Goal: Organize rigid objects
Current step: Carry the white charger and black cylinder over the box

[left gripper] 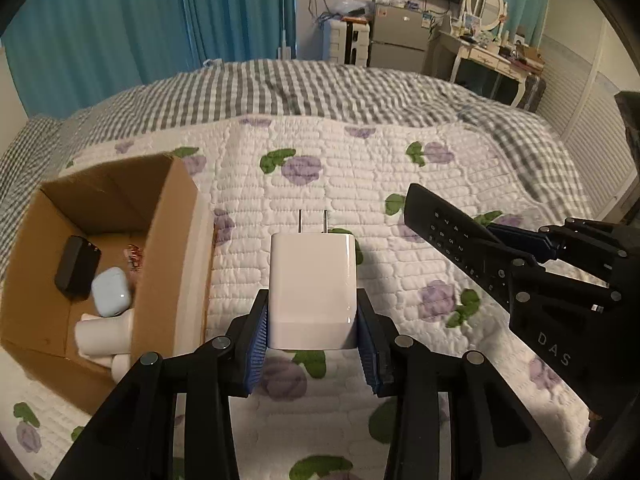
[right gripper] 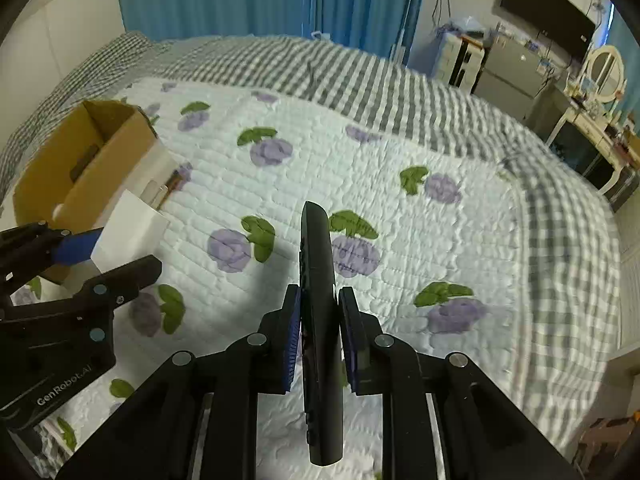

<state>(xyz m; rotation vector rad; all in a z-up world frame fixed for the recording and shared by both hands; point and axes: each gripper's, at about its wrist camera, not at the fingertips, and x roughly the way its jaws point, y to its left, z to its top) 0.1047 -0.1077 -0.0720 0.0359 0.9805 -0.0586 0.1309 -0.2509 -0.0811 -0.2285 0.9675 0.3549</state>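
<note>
Floral quilt (left gripper: 360, 184) covers bed. Left gripper (left gripper: 314, 336) clamps white USB charger (left gripper: 312, 280) (prongs forward) beside cardboard box (left gripper: 176, 248) near quilt's left edge. Right gripper (right gripper: 320, 334) clamps black remote (right gripper: 318, 300) edgewise above quilt.

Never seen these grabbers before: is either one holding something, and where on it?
Left gripper clamps a white charger by its rear sides; right gripper pinches a black remote near its middle.
</note>
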